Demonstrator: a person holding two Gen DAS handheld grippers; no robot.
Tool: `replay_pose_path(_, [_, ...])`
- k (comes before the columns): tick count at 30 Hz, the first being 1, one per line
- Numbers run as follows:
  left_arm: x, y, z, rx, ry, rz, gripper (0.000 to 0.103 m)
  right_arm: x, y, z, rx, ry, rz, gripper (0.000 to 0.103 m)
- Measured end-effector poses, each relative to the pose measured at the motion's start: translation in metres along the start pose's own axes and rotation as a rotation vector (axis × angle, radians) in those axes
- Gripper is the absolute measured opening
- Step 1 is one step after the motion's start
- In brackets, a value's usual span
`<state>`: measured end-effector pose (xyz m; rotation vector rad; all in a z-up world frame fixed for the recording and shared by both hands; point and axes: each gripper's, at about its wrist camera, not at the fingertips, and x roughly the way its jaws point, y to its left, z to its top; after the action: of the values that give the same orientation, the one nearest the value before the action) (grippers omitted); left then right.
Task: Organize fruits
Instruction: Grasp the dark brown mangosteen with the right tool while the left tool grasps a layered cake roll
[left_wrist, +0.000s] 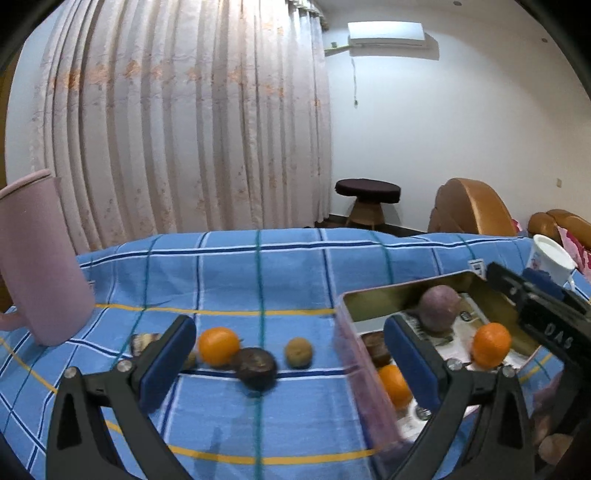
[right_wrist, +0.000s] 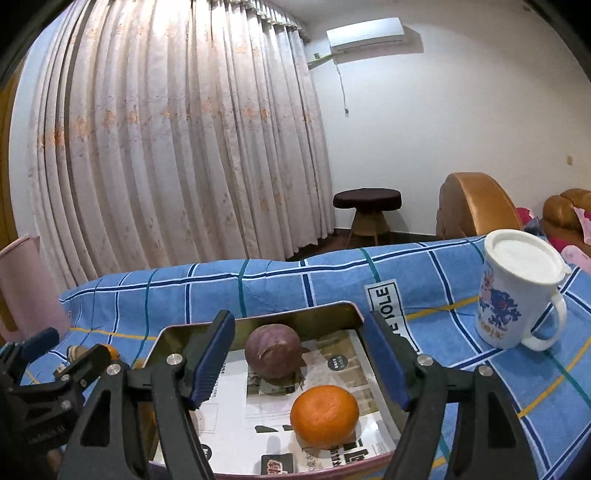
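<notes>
Left hand-held gripper (left_wrist: 291, 363) wide apart, empty; I see loose orange (left_wrist: 218, 346) just left of tin (left_wrist: 369, 291), nearest it. Right hand-held gripper (right_wrist: 301, 363) apart over tin.

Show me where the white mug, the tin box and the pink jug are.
white mug (right_wrist: 515, 295): right wrist view, printed side.
tin box (right_wrist: 295, 314): right wrist view, far inner wall.
pink jug (left_wrist: 40, 258): left wrist view, body.

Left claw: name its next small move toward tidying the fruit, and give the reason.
Probably ease the left claw down around the dark fruit on the blue cloth. The claw stands wide open and empty with that fruit nearest between its tips, while the tin already holds an orange.
</notes>
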<state>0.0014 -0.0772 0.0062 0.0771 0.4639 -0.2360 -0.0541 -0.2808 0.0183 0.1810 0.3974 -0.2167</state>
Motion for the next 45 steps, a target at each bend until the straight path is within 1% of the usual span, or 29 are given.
replay_pose_path(3, [0.0,0.01,-0.001,0.004,0.001,0.013,0.103,-0.003,0.001,-0.002,0.019,-0.007,-0.009,0.074])
replay_pose_path(8, [-0.001,0.024,-0.002,0.0,0.003,0.028,0.103,-0.007,0.006,-0.007,0.058,0.007,-0.006,0.074])
replay_pose_path(16, [-0.005,0.044,-0.005,0.005,0.008,0.038,0.103,-0.016,0.028,-0.014,0.063,0.011,0.007,0.074])
replay_pose_path(21, [-0.004,0.064,-0.007,-0.014,0.02,0.042,0.103,-0.021,0.053,-0.018,0.021,0.003,0.025,0.074])
replay_pose_path(27, [-0.001,0.097,-0.007,-0.038,0.051,0.054,0.103,-0.017,0.083,-0.023,-0.017,0.035,0.071,0.074])
replay_pose_path(32, [0.002,0.142,-0.007,-0.103,0.081,0.077,0.103,-0.011,0.111,-0.029,-0.051,0.078,0.116,0.074])
replay_pose_path(35, [0.005,0.166,-0.007,-0.127,0.098,0.115,0.103,-0.006,0.128,-0.032,-0.093,0.108,0.143,0.074])
replay_pose_path(38, [0.006,0.189,-0.007,-0.176,0.12,0.149,0.103,-0.001,0.147,-0.037,-0.135,0.143,0.18,0.073])
replay_pose_path(39, [0.007,0.195,-0.007,-0.19,0.127,0.158,0.103,0.001,0.152,-0.039,-0.15,0.157,0.187,0.07])
replay_pose_path(40, [0.007,0.201,-0.007,-0.202,0.131,0.163,0.103,0.004,0.158,-0.04,-0.163,0.174,0.199,0.057])
replay_pose_path(42, [0.008,0.207,-0.007,-0.211,0.138,0.16,0.103,0.011,0.171,-0.044,-0.192,0.222,0.228,0.046])
replay_pose_path(45, [0.009,0.21,-0.006,-0.2,0.155,0.157,0.103,0.021,0.186,-0.048,-0.212,0.27,0.257,0.046])
